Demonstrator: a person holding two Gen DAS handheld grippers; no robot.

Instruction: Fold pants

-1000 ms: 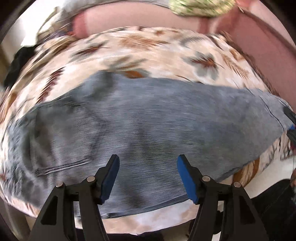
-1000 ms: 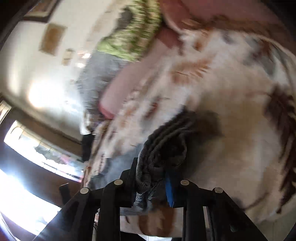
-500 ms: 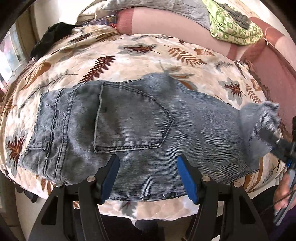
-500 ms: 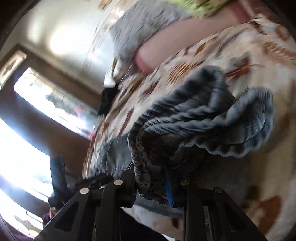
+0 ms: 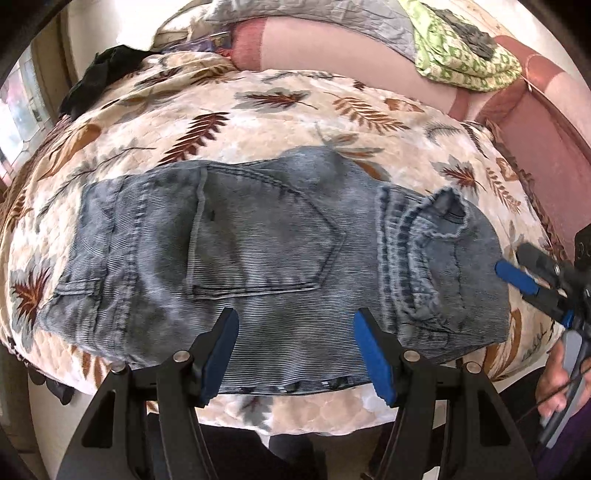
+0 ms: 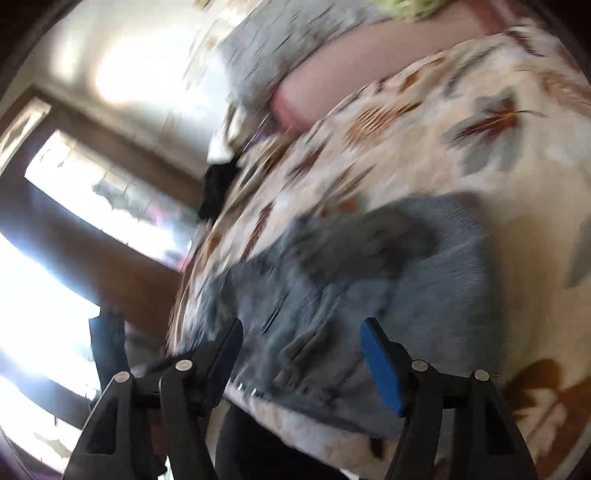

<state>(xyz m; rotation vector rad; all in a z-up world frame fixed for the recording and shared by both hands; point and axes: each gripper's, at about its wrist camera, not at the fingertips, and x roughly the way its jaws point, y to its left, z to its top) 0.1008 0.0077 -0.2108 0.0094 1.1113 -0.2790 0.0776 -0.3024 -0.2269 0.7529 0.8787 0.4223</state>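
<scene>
Grey-blue jeans [image 5: 258,258] lie on a leaf-print bedspread [image 5: 295,110], back pocket up, waistband at the left. The leg ends [image 5: 436,251] lie folded over onto the right part. My left gripper [image 5: 299,354] is open and empty above the jeans' near edge. My right gripper [image 6: 303,358] is open and empty just off the folded right end; it shows in the left wrist view [image 5: 532,291] at the far right. The right wrist view is blurred, with the jeans [image 6: 388,288] right in front of it.
Pink pillows [image 5: 351,55], a grey quilt [image 5: 332,14] and a green patterned cloth [image 5: 465,55] lie at the head of the bed. A black garment [image 5: 99,77] sits at the back left. Bright windows [image 6: 92,206] are to the left. The bed's near edge runs under the grippers.
The right gripper carried the leg ends over onto the jeans, opened and let them go, then drew back. The left gripper stayed open while its view steadied.
</scene>
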